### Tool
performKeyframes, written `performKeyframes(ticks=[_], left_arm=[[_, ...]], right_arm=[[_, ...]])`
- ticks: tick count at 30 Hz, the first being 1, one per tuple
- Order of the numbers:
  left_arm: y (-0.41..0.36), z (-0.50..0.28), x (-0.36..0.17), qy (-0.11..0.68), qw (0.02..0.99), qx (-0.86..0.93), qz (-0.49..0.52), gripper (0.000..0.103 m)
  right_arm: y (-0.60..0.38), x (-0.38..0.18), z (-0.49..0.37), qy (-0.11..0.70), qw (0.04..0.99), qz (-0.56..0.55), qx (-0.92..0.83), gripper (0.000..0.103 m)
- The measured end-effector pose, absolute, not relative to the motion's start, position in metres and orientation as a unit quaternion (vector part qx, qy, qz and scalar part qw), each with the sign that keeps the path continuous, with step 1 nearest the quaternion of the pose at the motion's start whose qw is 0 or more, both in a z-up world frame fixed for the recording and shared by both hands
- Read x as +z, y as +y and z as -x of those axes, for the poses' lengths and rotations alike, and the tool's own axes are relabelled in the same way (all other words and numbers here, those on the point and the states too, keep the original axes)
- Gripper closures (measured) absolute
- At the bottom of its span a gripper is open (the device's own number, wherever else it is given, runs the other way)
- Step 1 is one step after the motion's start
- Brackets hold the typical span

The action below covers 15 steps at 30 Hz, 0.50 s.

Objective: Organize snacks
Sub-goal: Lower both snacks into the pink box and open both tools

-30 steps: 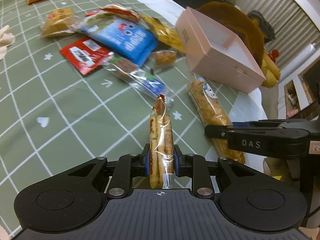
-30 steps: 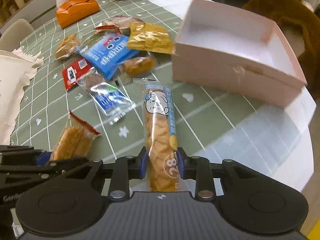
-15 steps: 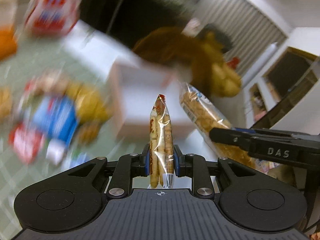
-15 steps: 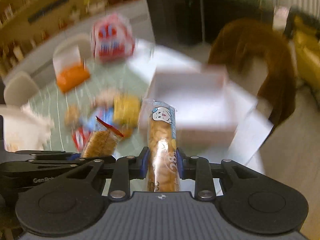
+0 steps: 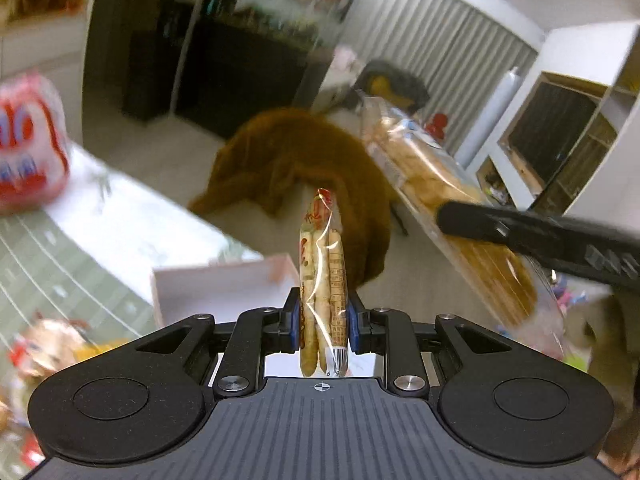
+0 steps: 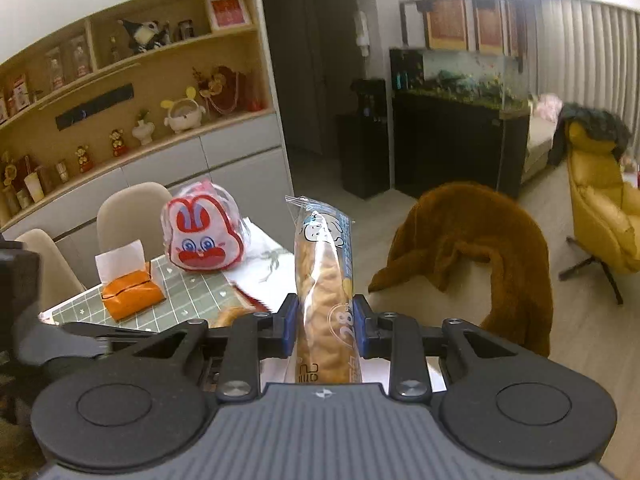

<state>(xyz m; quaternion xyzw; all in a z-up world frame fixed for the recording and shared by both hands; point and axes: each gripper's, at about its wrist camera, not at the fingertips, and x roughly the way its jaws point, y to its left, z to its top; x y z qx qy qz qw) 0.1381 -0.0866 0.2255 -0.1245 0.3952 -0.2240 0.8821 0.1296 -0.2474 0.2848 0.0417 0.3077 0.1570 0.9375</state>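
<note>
My left gripper (image 5: 323, 322) is shut on a clear pack of biscuit sticks (image 5: 322, 264), held upright in the air above the pink box (image 5: 216, 284). My right gripper (image 6: 325, 328) is shut on a long braided bread pack (image 6: 324, 280) with a cartoon face, also lifted high. In the left wrist view the right gripper's finger (image 5: 536, 236) and its bread pack (image 5: 432, 184) show to the right. Loose snacks (image 5: 44, 344) lie blurred on the green grid tablecloth (image 5: 52, 264) at lower left.
A brown furry throw over a chair (image 6: 472, 256) stands past the table's edge. An orange tissue pouch (image 6: 130, 292) and a red rabbit bag (image 6: 202, 236) sit at the table's far end. Beige chairs (image 6: 128, 216) and a yellow armchair (image 6: 600, 216) stand around.
Both grippers have lifted their packs off the table and tilted up, so the views now look across the room. The pink box sits lower in the left wrist view.
</note>
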Motion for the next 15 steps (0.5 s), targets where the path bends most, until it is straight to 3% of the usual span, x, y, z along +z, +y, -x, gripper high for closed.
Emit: performKeyframes(ticks=[8, 15], left_arm=[[-0.075, -0.205, 0.099, 0.464, 0.836, -0.193, 0.220, 0.076], [0.003, -0.166, 0.093, 0.432, 0.855, -0.121, 0.259, 0.076]], right_arm=[[-0.248, 0.200, -0.171, 0.390, 0.908, -0.084, 0.127, 0.076], [-0.229, 0.124, -0.226, 0.466, 0.876, -0.081, 0.097, 0.076]])
